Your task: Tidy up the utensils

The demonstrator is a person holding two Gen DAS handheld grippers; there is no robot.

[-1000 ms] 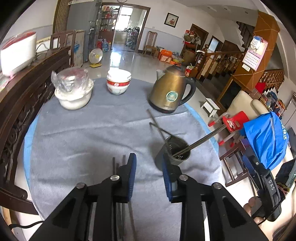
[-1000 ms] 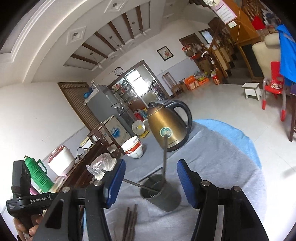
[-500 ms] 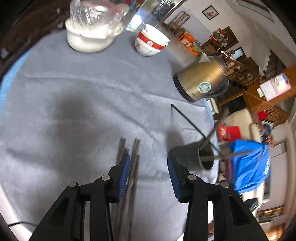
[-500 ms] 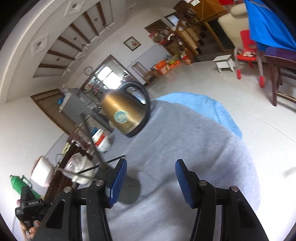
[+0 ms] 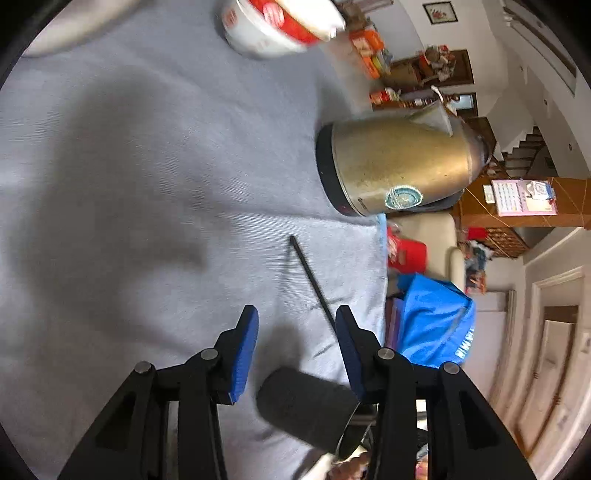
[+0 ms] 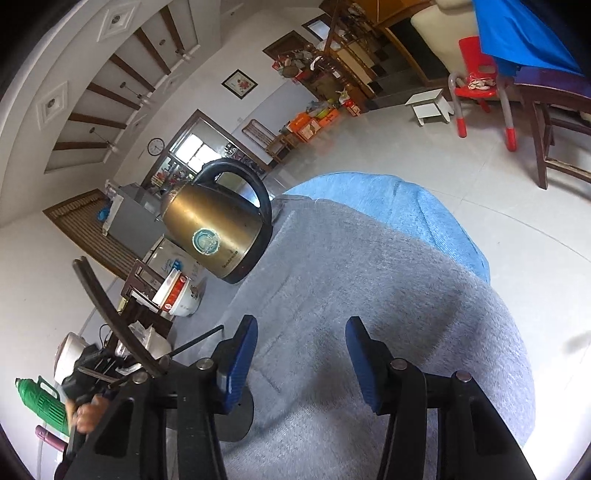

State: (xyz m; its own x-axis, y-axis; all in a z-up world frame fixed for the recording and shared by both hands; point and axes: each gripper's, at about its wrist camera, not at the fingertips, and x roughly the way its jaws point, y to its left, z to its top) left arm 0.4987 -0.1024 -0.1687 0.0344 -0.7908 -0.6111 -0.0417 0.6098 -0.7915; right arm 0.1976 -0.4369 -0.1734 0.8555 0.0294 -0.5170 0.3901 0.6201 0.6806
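The dark grey cylindrical utensil holder (image 5: 306, 410) sits at six o'clock in the left wrist view, low between the left gripper's (image 5: 295, 349) blue-padded jaws, which stand apart and touch nothing; whether the holder is upright or tipped cannot be told through the blur, and that is the first worry. A thin black chopstick (image 5: 314, 282) rises from the holder toward twelve o'clock, its free end pointing at the brass-coloured metal electric kettle (image 5: 399, 170) at two o'clock, with a white bowl with a red band (image 5: 277, 26) at twelve. In the right wrist view the right gripper (image 6: 301, 362) is empty over bare grey cloth (image 6: 369, 280), its jaws closing on nothing, while the holder's edge peeks out at seven o'clock behind its left finger and more dark chopsticks (image 6: 110, 314) fan out at nine o'clock. The likely failure, as I judge it, is a knock: the holder looks light and top-heavy with long sticks leaning out, so either gripper's frame brushing a stick could lever it over and scatter the contents across the cloth or off the table's edge at three o'clock. A fast approach could also push the holder sideways rather than grip it. The loose chopsticks still to be collected are not in view here, so reaching for them blind risks snagging the leaning ones.
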